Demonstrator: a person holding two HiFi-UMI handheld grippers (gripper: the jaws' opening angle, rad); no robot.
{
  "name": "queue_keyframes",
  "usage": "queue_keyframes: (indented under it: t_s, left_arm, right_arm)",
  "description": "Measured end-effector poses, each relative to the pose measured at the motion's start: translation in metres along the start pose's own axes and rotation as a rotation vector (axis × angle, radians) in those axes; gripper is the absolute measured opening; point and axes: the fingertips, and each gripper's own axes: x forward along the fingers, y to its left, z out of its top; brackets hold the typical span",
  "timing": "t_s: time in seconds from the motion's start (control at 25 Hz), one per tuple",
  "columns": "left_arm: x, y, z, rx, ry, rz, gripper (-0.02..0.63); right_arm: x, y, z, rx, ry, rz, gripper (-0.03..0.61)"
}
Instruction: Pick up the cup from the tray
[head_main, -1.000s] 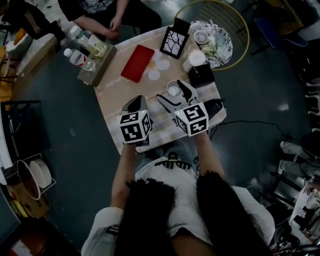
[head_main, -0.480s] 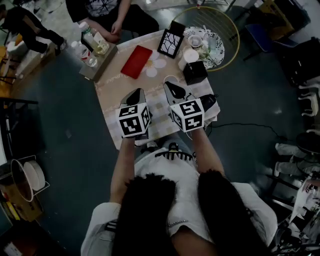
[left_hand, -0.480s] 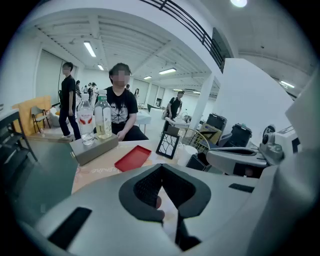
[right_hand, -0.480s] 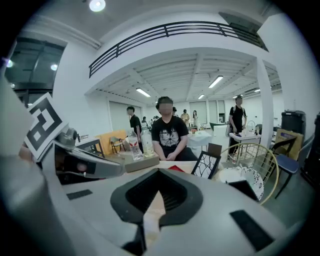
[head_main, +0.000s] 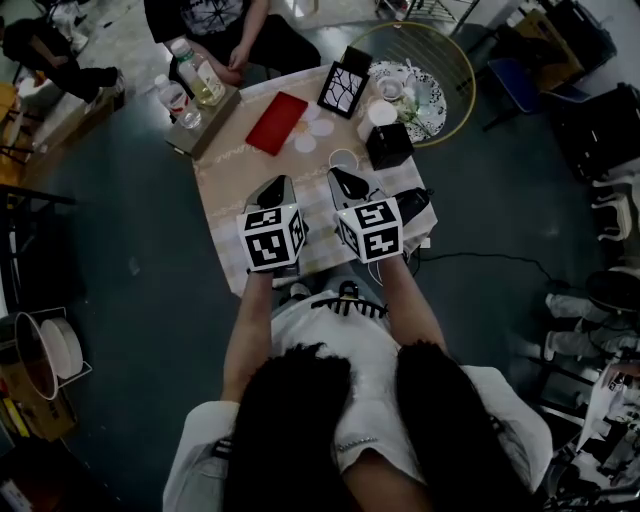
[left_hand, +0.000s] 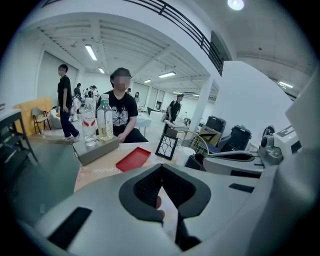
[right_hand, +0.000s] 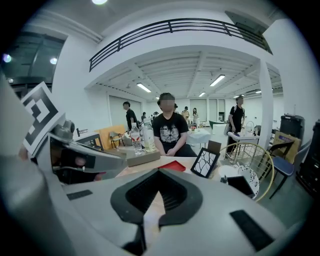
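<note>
A small white cup (head_main: 343, 158) stands on the cloth-covered table (head_main: 225, 180), just beyond the tip of my right gripper (head_main: 341, 180). That gripper is shut with nothing between its fingers; in the right gripper view (right_hand: 159, 175) the dark pads meet. My left gripper (head_main: 275, 187) hovers beside it to the left, also shut and empty, its pads together in the left gripper view (left_hand: 161, 176). The red tray (head_main: 277, 123) lies empty farther back. A round patterned tray (head_main: 428, 100) at the back right carries another small cup (head_main: 390, 88).
A black box (head_main: 388, 146), a white cup (head_main: 381, 113) and a black lattice frame (head_main: 343, 85) stand behind the grippers. Bottles (head_main: 190, 80) sit on a grey block at the back left. A seated person (head_main: 225, 30) faces the table. A gold wire chair (head_main: 440, 60) is at the right.
The right gripper's jaws stood open around the white cup a second ago; they have shut empty and the gripper has drawn back. Both grippers rose slightly.
</note>
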Motion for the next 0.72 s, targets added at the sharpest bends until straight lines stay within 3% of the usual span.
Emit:
queue_keyframes:
  t_s: [0.72]
  left_arm:
    - [0.002, 0.003, -0.014, 0.001, 0.025, 0.008, 0.008]
  right_arm:
    - [0.003, 0.008, -0.011, -0.071, 0.055, 0.010, 0.006]
